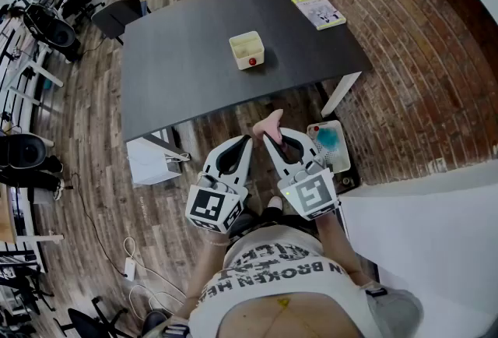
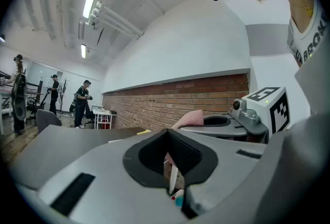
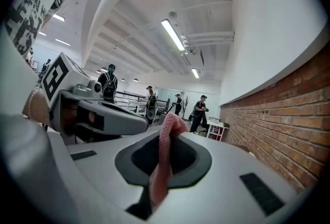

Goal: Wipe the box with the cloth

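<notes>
A small, open-topped, cream-coloured box (image 1: 247,49) stands alone near the middle of a dark table (image 1: 187,56). Inside it, against the near wall, lies one small round red object (image 1: 252,61); the rest of the inside looks bare. On the wooden floor (image 1: 101,173) by the table's white leg sits a shallow pale tray (image 1: 340,148) holding something blue that cannot be made out. A white bin (image 1: 152,161) stands partly under the table's near edge. A yellow-green booklet (image 1: 317,9) lies flat at the table's far right corner, well apart from the box. A person stands short of the table, holding both tools out level in front of their body, side by side. The right gripper (image 1: 268,139) has its jaws closed on a pink cloth (image 1: 270,124), a ribbed, soft fabric pinched into a narrow fold; a rounded tuft of it pokes up past the jaw tips, and the rest runs back down between the jaws. The cloth is in the air off the near edge of the table, well apart from the box and not touching it. The left gripper (image 1: 247,139) has its jaws fully together with nothing between them. A red brick wall (image 1: 420,40) runs along the right side of the room.
</notes>
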### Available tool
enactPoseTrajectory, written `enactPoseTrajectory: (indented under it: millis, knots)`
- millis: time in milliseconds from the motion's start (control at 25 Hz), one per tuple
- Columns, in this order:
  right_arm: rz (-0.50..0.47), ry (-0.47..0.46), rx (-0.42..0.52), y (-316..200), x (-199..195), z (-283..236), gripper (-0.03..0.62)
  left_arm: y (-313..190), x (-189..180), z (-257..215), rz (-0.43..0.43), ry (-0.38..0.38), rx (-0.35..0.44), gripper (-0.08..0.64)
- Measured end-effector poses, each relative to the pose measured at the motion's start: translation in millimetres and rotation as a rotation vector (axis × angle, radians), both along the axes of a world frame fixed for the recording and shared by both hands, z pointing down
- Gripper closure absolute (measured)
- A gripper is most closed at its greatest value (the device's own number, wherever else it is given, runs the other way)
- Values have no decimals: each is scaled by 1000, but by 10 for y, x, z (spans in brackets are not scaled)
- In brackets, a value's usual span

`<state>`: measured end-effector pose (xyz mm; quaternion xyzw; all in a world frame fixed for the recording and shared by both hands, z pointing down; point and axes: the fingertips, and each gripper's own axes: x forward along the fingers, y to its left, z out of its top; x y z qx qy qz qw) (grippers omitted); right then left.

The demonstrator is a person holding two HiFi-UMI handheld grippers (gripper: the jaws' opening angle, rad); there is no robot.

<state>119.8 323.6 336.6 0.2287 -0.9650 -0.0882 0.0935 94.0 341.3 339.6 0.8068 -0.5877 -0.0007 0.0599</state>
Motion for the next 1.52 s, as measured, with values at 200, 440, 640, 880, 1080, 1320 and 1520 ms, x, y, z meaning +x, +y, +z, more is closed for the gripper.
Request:
enactPoseTrajectory:
  millis: [200, 440, 640, 880, 1080, 1320, 1520]
  knots:
    - [-8, -19, -4, -8, 44, -12, 575, -10, 21, -3, -6, 0, 2, 552]
    - [-17, -12, 0, -54, 81, 15, 575, -69, 59, 16, -9, 11, 1, 552]
    - [-18, 9, -5, -124, 87, 43, 575, -141, 73, 12, -2, 8, 1, 552]
    - [-26, 10, -8, -253, 20, 61, 575, -266, 3, 32, -2, 11, 5, 552]
    - [-5, 34, -7, -493, -107, 119, 575, -529, -157, 96, 19, 32, -6, 552]
    - [33, 46, -13, -956, -295, 166, 575, -1043, -312, 163, 75, 36, -17, 552]
    - [51, 64, -2, -1370, -555, 165, 575, -1478, -525, 133, 119, 56, -5, 552]
